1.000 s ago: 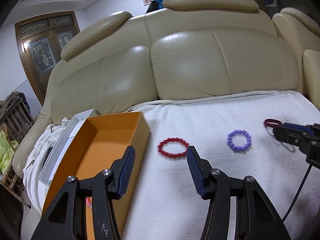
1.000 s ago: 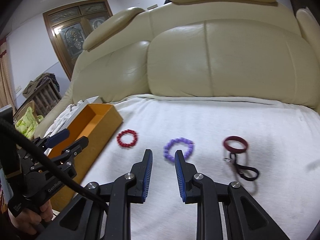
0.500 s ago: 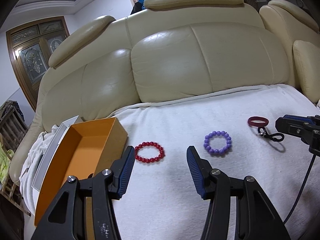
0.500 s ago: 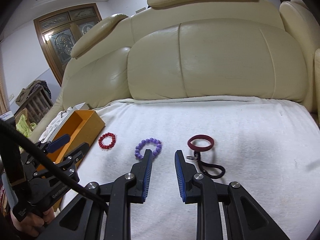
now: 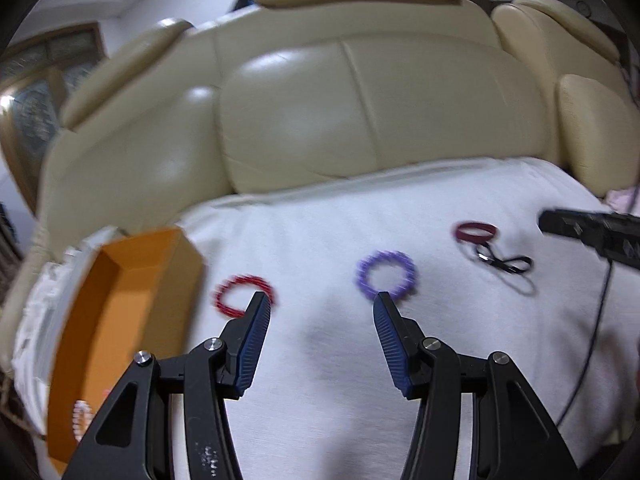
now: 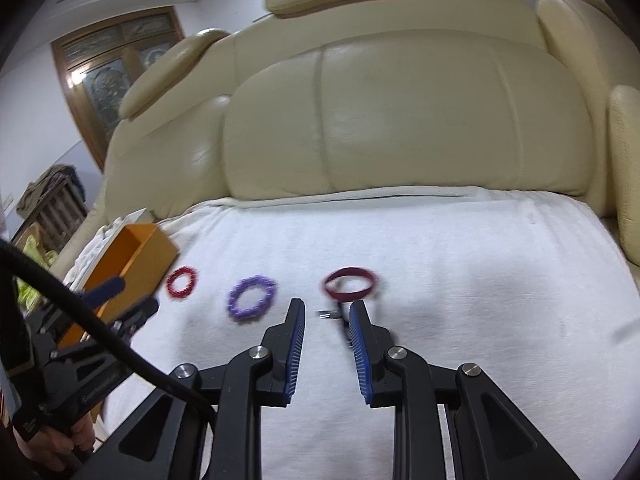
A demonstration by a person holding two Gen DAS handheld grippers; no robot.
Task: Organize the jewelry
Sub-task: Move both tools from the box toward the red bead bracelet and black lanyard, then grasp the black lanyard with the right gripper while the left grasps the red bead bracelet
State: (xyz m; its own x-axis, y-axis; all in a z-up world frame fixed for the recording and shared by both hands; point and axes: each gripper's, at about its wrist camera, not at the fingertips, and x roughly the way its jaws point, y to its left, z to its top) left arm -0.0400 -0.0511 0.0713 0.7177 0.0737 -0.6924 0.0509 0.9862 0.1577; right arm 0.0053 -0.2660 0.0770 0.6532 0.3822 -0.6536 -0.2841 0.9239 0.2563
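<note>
Three pieces lie in a row on the white towel: a red bead bracelet, a purple bead bracelet and a maroon band with a black strap and clasp. At the left stands an open orange box with a pale beaded piece inside. My left gripper hovers open, its tips framing the bare towel between the red and purple bracelets. My right gripper is narrowly open and holds nothing. It sits just before the maroon band, with the clasp showing in its gap.
A cream leather sofa back rises behind the towel. A white lid lies beyond the orange box. A black cable crosses the right wrist view at the left. A wooden door stands far left.
Both grippers have swung to the right over the towel. The left one went from the red bracelet toward the purple one, the right from the purple bracelet to the maroon band. Their jaw gaps look unchanged.
</note>
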